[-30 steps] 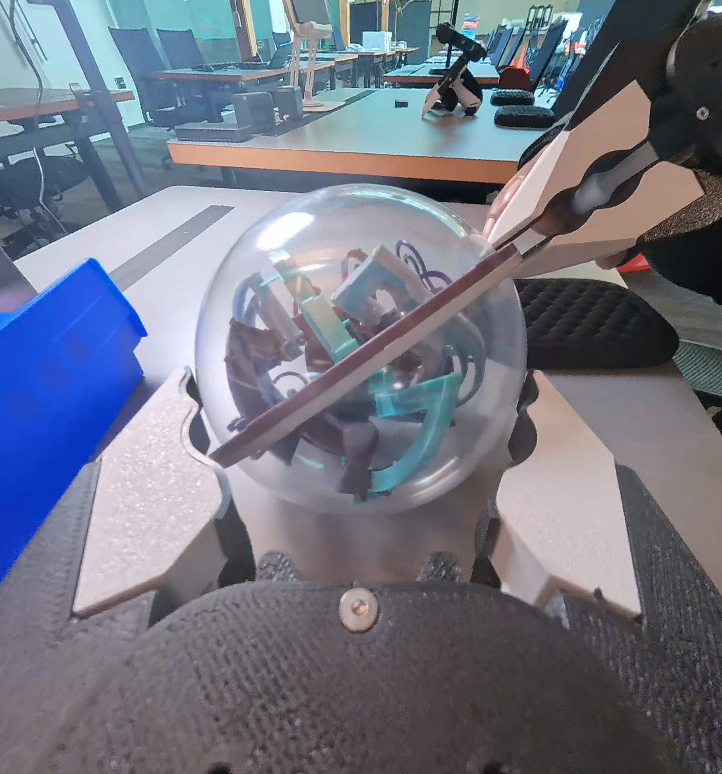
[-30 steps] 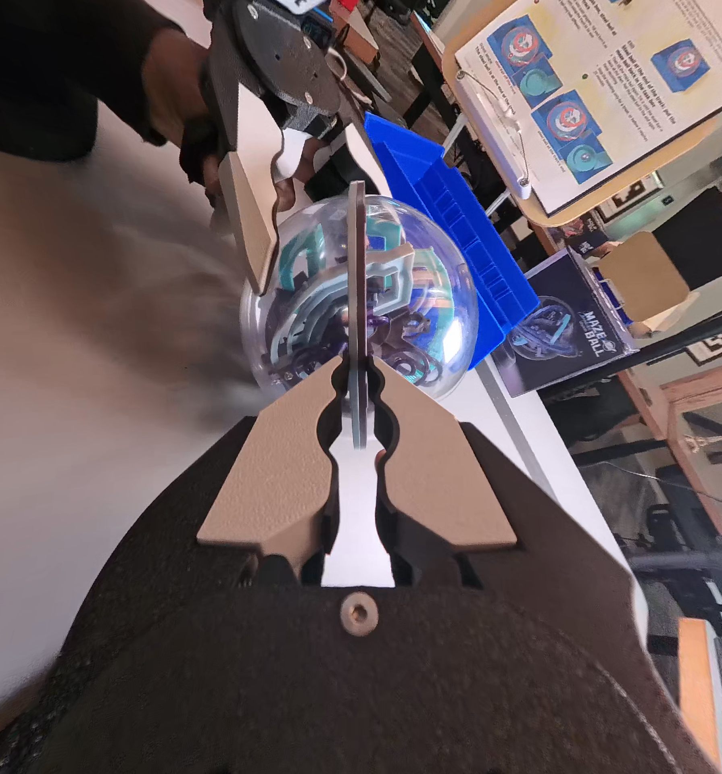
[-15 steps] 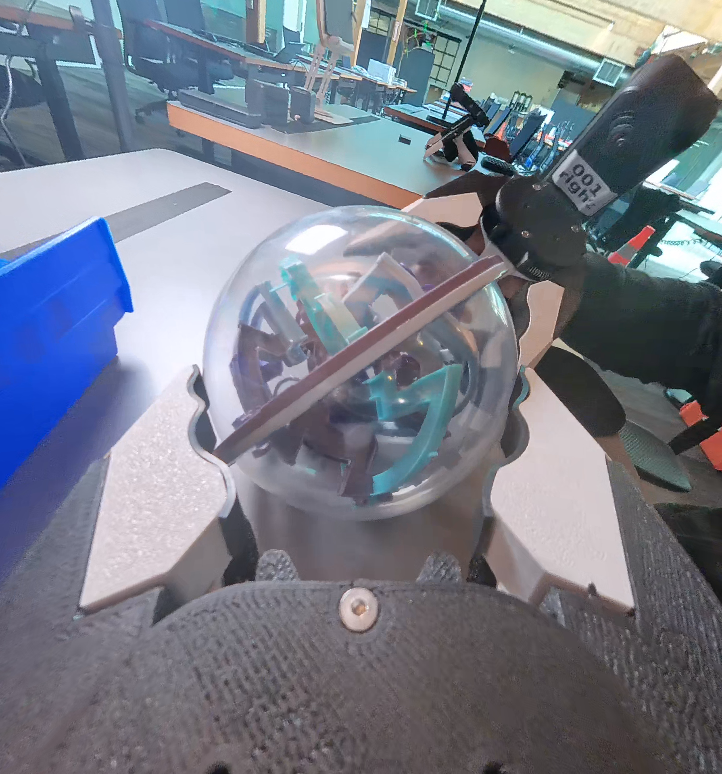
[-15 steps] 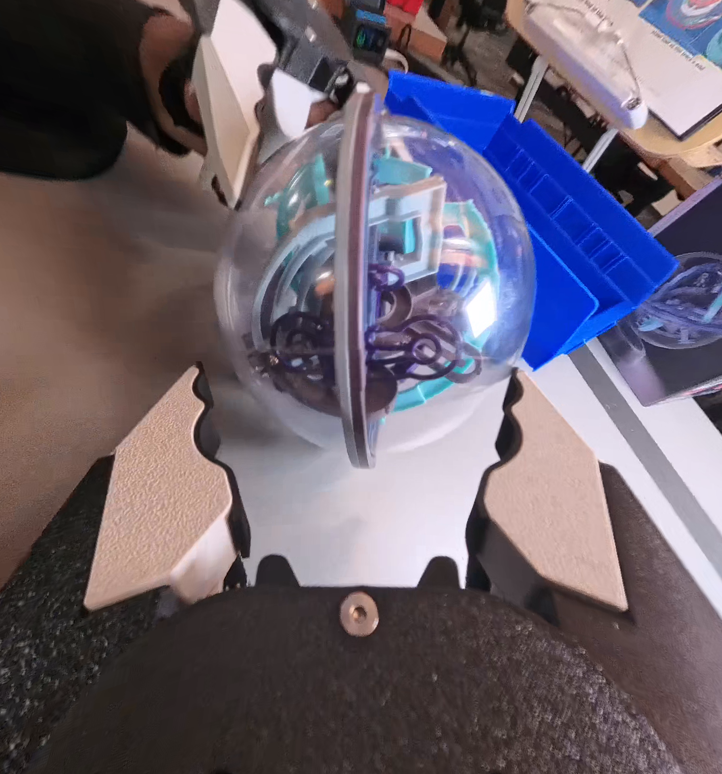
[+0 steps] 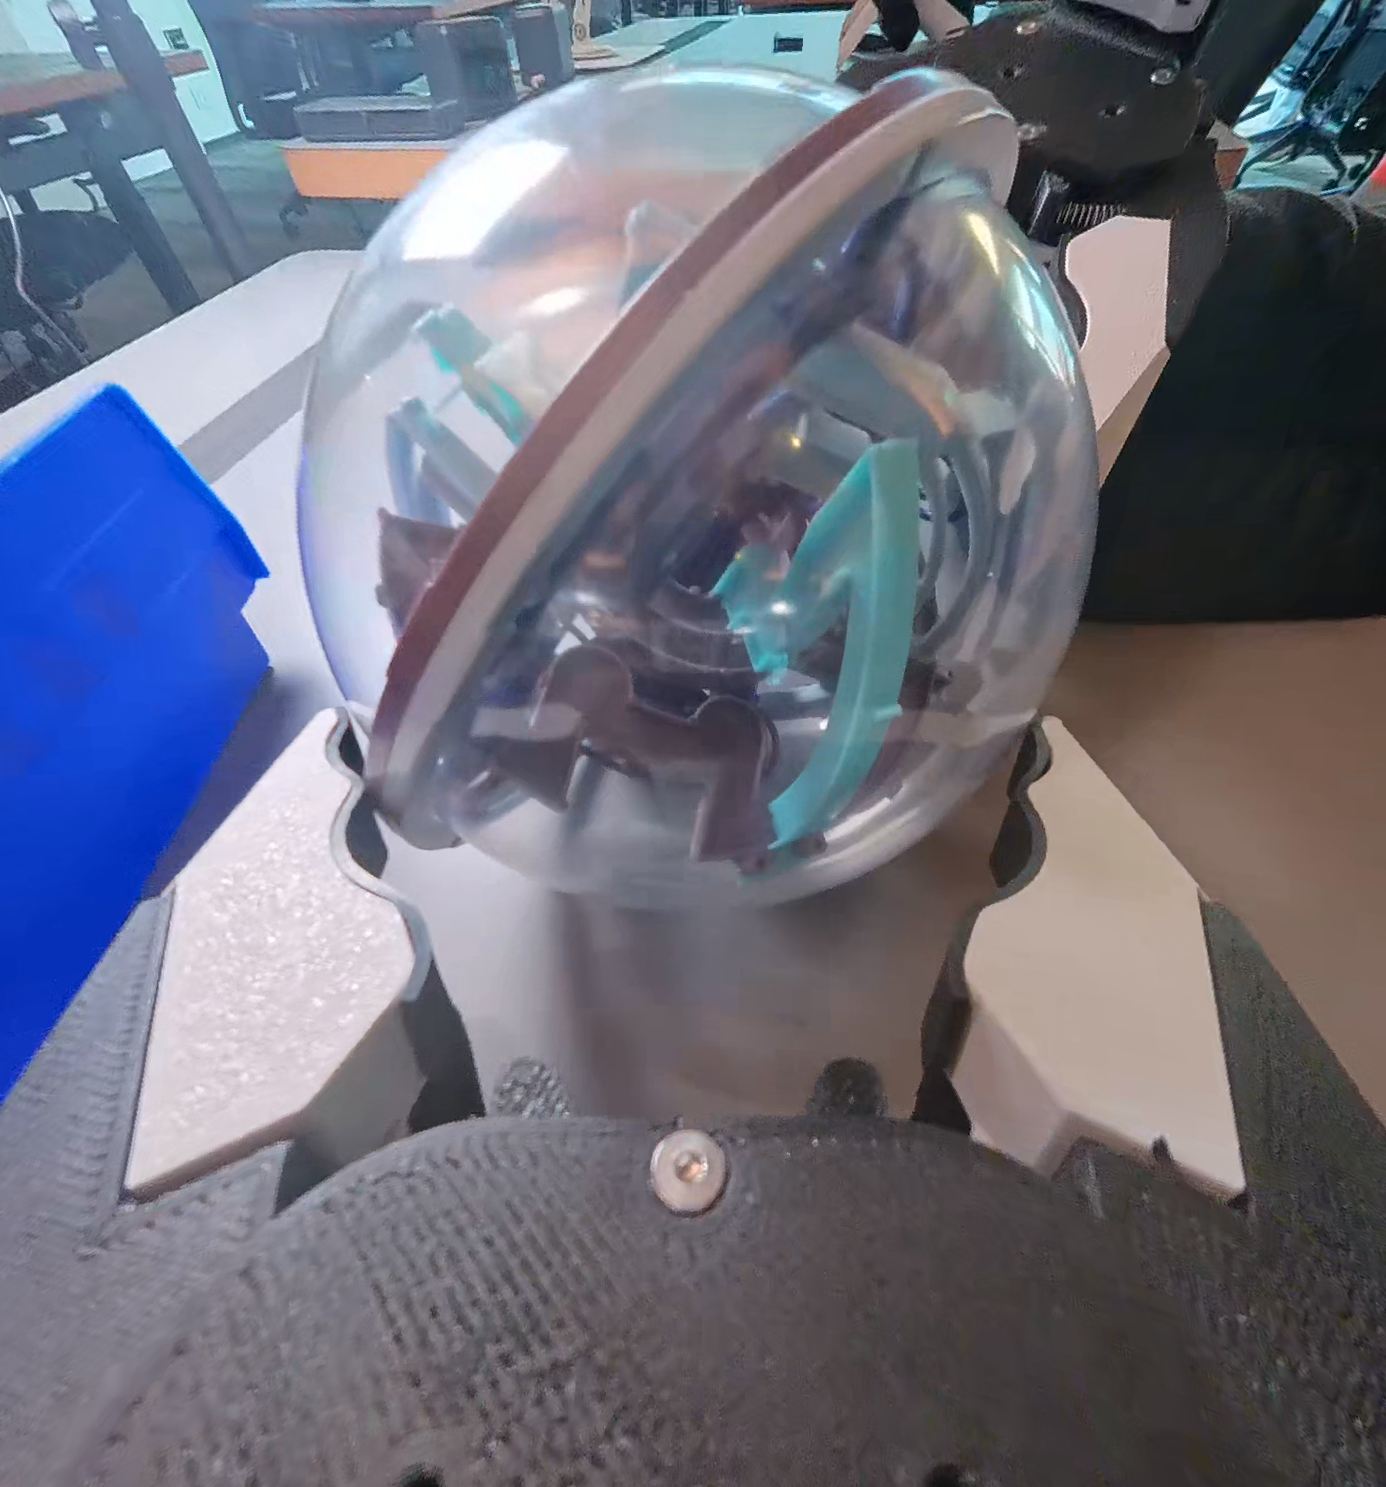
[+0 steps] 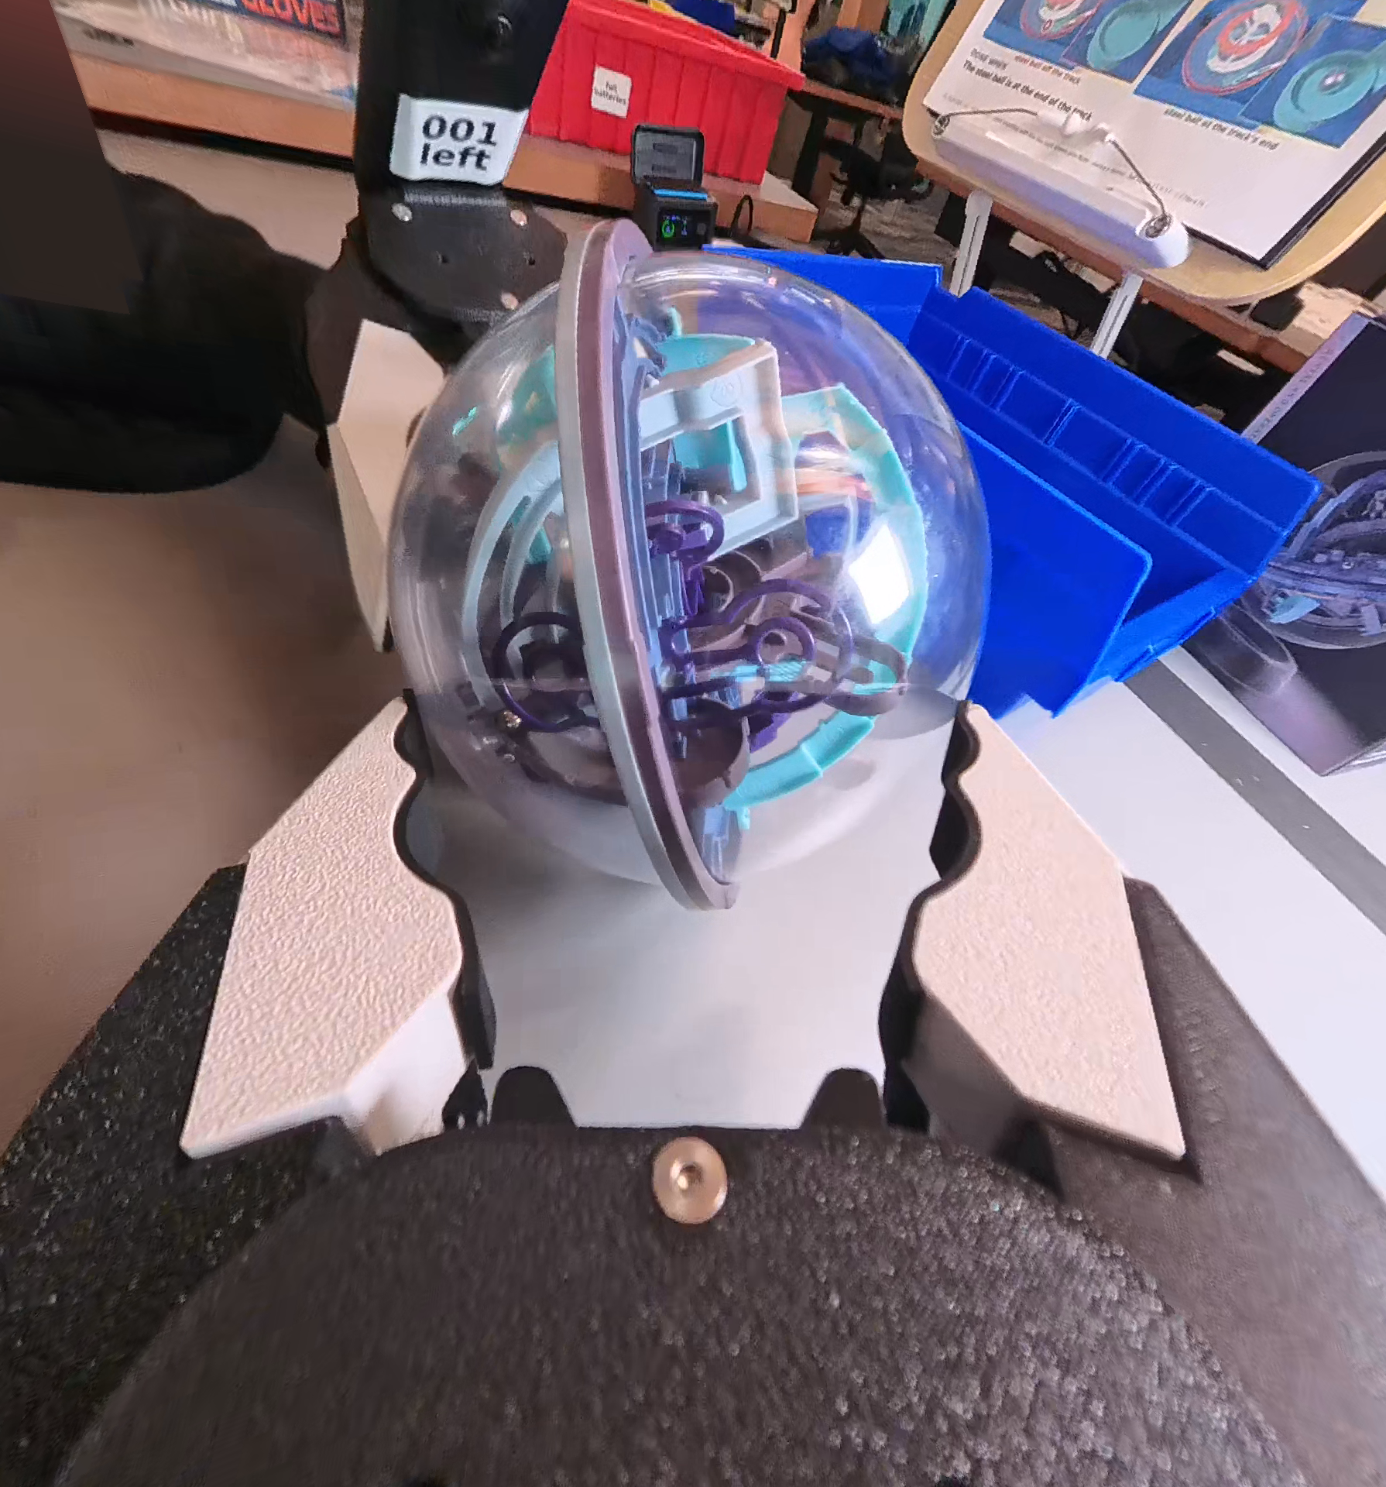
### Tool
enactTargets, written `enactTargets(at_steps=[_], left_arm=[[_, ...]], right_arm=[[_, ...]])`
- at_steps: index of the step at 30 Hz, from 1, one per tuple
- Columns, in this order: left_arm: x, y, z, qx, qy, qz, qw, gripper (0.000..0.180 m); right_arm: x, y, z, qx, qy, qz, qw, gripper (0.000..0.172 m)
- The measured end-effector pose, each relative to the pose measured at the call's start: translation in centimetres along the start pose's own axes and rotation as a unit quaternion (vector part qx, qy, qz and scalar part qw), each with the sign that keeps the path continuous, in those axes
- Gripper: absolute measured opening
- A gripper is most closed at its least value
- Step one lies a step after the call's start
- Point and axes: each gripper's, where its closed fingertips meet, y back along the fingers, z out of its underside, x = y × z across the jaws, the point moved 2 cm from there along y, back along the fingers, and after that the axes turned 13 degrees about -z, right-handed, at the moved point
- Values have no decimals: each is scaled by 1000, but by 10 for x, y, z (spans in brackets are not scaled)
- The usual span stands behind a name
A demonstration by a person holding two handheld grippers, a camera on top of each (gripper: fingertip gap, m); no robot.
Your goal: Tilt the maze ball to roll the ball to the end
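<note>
The maze ball [image 5: 698, 483] is a clear sphere with teal, purple and brown tracks and a grey-brown rim around its middle. It sits between the fingers of my left gripper [image 5: 690, 756], whose fingertips [image 5: 352, 772] press on its lower sides. The right wrist view shows the ball [image 6: 690, 563] with the rim nearly upright. My right gripper [image 6: 682, 724] grips it from the opposite side, fingertips [image 6: 404, 724] against the shell. A small steel ball [image 6: 509, 718] lies low on the left inside. The left gripper's finger [image 6: 356, 523] shows behind the sphere, and the right gripper's finger [image 5: 1116, 338] shows behind it in the left wrist view.
A blue bin [image 5: 70, 644] stands close to the left of the ball; it also shows in the right wrist view [image 6: 1076, 523]. A dark box [image 6: 1357, 563] with a picture of the ball and an instruction board [image 6: 1156, 105] stand beyond. A dark sleeve [image 6: 110, 362] is at the left.
My right gripper let go of the ball's rim, opened wide and came in around the sphere. The ball has turned, its rim steeper, and sits deeper and closer between my left fingers.
</note>
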Motion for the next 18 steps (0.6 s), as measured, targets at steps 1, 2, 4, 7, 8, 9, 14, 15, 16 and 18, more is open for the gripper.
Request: enactTargets(at_steps=[1, 2, 4, 7, 8, 9, 14, 15, 16, 18], left_arm=[[0, -1, -2, 1, -1, -2, 1000, 152], [0, -1, -3, 5, -5, -5, 1000, 152], [2, -1, -6, 17, -18, -11, 1000, 151], [5, 3, -12, 30, -31, -19, 999, 150], [7, 4, -14, 35, -36, -21, 999, 149], [7, 5, -15, 35, -41, -24, 998, 149], [7, 9, -12, 35, -40, -20, 998, 149], [7, 10, -10, 32, -40, -17, 999, 149], [7, 11, -8, 28, -40, -13, 999, 149], [7, 13, -4, 23, -41, -7, 999, 149]], right_arm=[[1, 1, 0, 7, -9, -1, 1000, 124], [1, 2, 0, 14, -16, -3, 1000, 124], [0, 3, 1, 25, -23, -8, 999, 124], [-3, 4, 4, 30, -33, -17, 999, 124], [-4, 4, 5, 32, -36, -21, 999, 125], [-5, 3, 6, 33, -35, -23, 999, 125], [-8, 1, 3, 39, -30, -24, 998, 124], [-8, 1, 2, 41, -27, -24, 999, 123], [-9, 1, 0, 43, -22, -23, 999, 122], [-11, 1, -2, 46, -14, -21, 999, 121]])
